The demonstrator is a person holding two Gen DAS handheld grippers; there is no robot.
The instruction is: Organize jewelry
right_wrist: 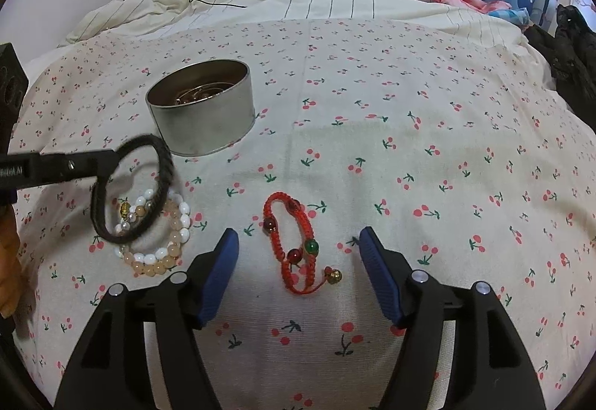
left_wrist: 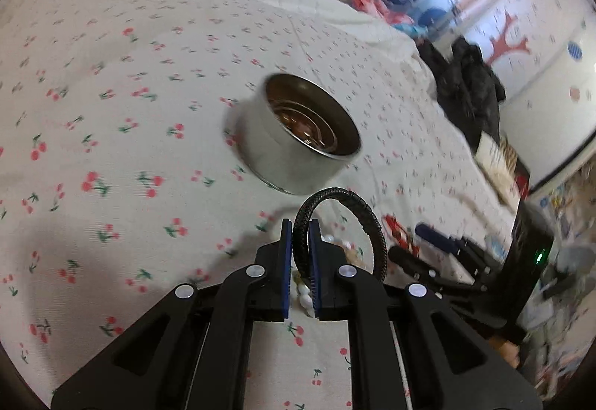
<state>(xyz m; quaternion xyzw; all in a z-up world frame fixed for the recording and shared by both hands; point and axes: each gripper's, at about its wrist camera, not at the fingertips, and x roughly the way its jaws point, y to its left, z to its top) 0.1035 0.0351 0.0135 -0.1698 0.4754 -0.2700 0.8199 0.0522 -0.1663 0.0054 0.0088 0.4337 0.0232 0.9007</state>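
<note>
Left tongs pinch the black bracelet, hiding pearl beads.

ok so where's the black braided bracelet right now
The black braided bracelet is pinched in the left gripper, held above the bead bracelets on the bedsheet, just in front of the round tin.

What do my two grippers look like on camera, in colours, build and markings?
Both match: the left gripper and right gripper have matte black angular plastic linkage arms with triangular cut-outs and round silver pivot pins. Their jaws carry dark blue ribbed pads. From the right wrist view, the left gripper's black side bears small white lettering, too blurred to read. No cables or sleeves show.
</note>
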